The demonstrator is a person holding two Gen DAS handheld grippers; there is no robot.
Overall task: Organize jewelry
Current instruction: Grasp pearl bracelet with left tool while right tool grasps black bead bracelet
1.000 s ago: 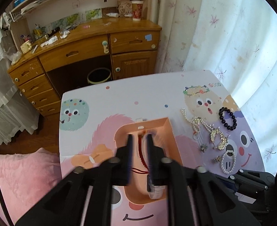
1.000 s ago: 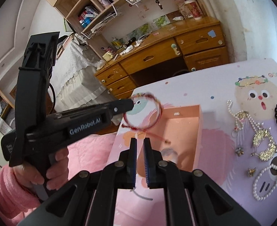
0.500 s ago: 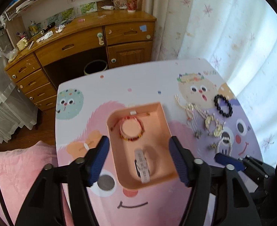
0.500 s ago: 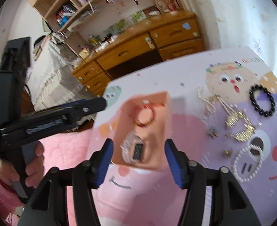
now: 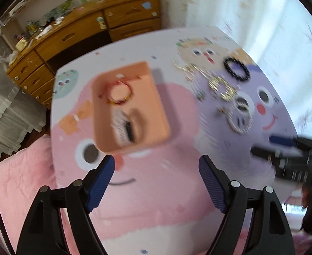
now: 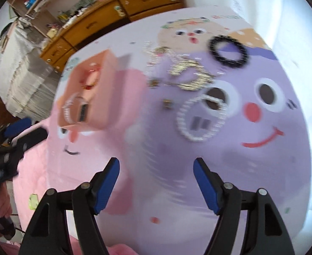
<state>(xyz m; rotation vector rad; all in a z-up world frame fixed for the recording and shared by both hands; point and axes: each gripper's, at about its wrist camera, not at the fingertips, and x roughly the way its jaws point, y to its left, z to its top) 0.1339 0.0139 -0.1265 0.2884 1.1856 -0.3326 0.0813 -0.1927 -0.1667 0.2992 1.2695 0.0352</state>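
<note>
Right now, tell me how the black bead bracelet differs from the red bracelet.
The black bead bracelet lies loose on the table's printed top, among the unsorted jewelry; the red bracelet already lies inside the orange tray. The black one is a dark ring of chunky beads, while the red one is thinner, with what looks like a cord tail running off it. Both lie flat as open rings, untouched by either gripper.
</note>
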